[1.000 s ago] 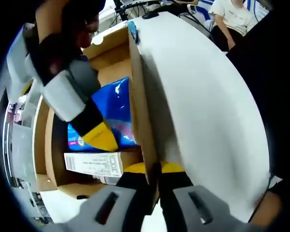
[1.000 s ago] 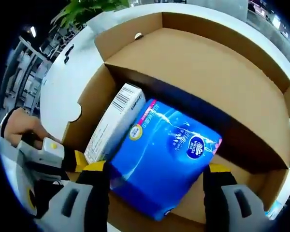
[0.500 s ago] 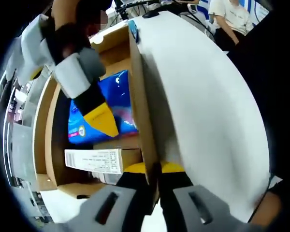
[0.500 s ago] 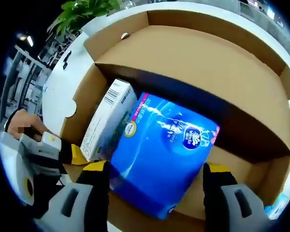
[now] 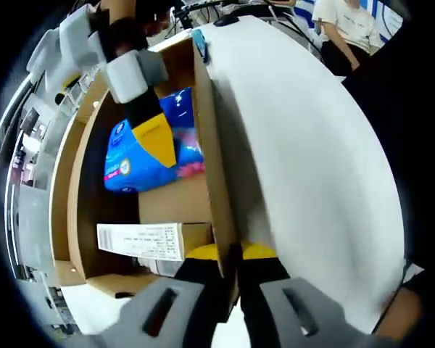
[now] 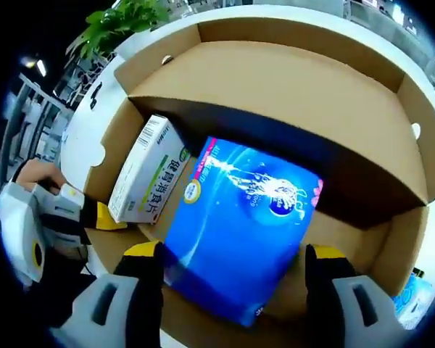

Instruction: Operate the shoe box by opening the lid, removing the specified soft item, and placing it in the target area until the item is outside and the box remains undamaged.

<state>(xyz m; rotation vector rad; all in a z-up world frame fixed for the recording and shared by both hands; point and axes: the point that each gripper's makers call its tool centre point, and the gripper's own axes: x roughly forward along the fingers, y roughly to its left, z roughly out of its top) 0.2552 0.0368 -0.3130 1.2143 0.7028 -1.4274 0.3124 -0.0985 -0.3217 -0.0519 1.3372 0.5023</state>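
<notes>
Blue soft pack [image 6: 239,239] is gripped across its width by right tool [image 6: 235,264], apparently lifted off box [image 6: 275,80] floor; box wall is pinched by left tool [image 5: 228,252].

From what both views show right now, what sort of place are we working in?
Probably an office or lab space: a round white table, a leafy green potted plant and a seated person behind it.

Left gripper [image 5: 229,255]: jaws pressed together on a thin upright cardboard wall, yellow tips flanking it; seen in the right gripper view [image 6: 105,217] low at the left, a hand [image 6: 32,174] behind it. Right gripper [image 6: 232,279]: jaws spread wide, clamping a blue pack between yellow-tipped fingers [image 6: 141,250]; in the left gripper view [image 5: 156,141] it reaches down from the upper left.
</notes>
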